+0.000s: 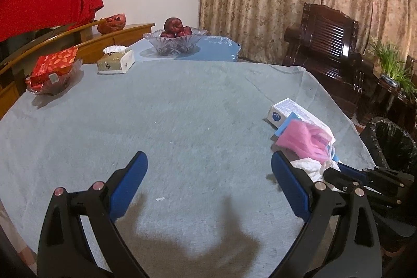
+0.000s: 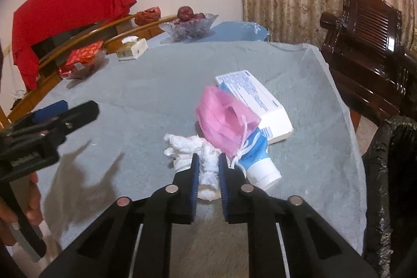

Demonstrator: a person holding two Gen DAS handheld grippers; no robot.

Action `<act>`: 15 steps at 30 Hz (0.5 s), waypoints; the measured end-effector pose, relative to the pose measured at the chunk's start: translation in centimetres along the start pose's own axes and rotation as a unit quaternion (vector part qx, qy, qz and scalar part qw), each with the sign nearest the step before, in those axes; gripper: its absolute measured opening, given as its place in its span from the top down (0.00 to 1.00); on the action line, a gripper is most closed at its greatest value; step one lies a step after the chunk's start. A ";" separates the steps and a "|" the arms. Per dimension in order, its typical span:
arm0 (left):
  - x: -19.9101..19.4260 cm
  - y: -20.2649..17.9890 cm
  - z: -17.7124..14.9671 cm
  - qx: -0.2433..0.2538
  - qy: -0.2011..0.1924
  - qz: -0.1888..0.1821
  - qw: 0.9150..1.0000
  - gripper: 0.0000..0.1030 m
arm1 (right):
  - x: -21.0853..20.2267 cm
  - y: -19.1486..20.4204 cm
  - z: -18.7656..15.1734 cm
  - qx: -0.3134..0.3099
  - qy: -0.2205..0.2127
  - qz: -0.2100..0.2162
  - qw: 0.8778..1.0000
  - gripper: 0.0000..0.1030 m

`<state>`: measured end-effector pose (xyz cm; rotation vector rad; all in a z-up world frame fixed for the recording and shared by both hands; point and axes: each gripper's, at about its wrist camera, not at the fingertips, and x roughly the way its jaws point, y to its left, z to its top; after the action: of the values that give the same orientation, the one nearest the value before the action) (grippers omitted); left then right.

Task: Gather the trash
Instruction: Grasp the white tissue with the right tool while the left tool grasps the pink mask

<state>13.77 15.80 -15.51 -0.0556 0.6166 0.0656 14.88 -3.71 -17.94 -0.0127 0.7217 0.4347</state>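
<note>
Here, right gripper [image 2: 208, 160] seen in right wrist view with fingers [image 2: 194, 173] clamped on crumpled white tissue [image 2: 206, 168], resting on desk [image 2: 146, 95] near right edge. Tube [image 2: 256, 160] shown only in this view, touching one pink mask [image 2: 224, 121] and one white box [image 2: 258, 100]. Left gripper [image 1: 208, 168] seen in left wrist view, fingers wide apart, nothing between. One black-lined bin [image 1: 391, 142] beside desk. Two glass bowls counted, one tissue box [image 1: 116, 60].

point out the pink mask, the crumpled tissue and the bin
pink mask [image 2: 221, 119], right wrist view, middle of its pleated face
crumpled tissue [image 2: 208, 168], right wrist view, the wad between the blue pads
bin [image 1: 391, 140], left wrist view, black liner at the rim
</note>
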 end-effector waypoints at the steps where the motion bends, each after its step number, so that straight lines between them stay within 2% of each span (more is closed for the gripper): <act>1: -0.1 -0.1 0.1 0.001 -0.001 -0.001 1.000 0.10 | -0.3 0.1 0.1 -0.001 -0.003 0.003 1.000 0.86; 9: -0.9 -0.4 0.4 0.001 -0.010 -0.003 1.000 0.10 | -2.7 0.4 0.5 -0.004 -0.021 0.013 1.000 0.86; 15: -1.1 -1.5 0.6 0.005 -0.012 -0.013 1.000 0.10 | -4.5 -0.6 0.7 0.008 -0.035 0.001 0.999 0.86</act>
<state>13.30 14.30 -14.32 -0.0530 0.5922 0.0379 12.59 -5.88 -14.61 0.0182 0.6558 0.4294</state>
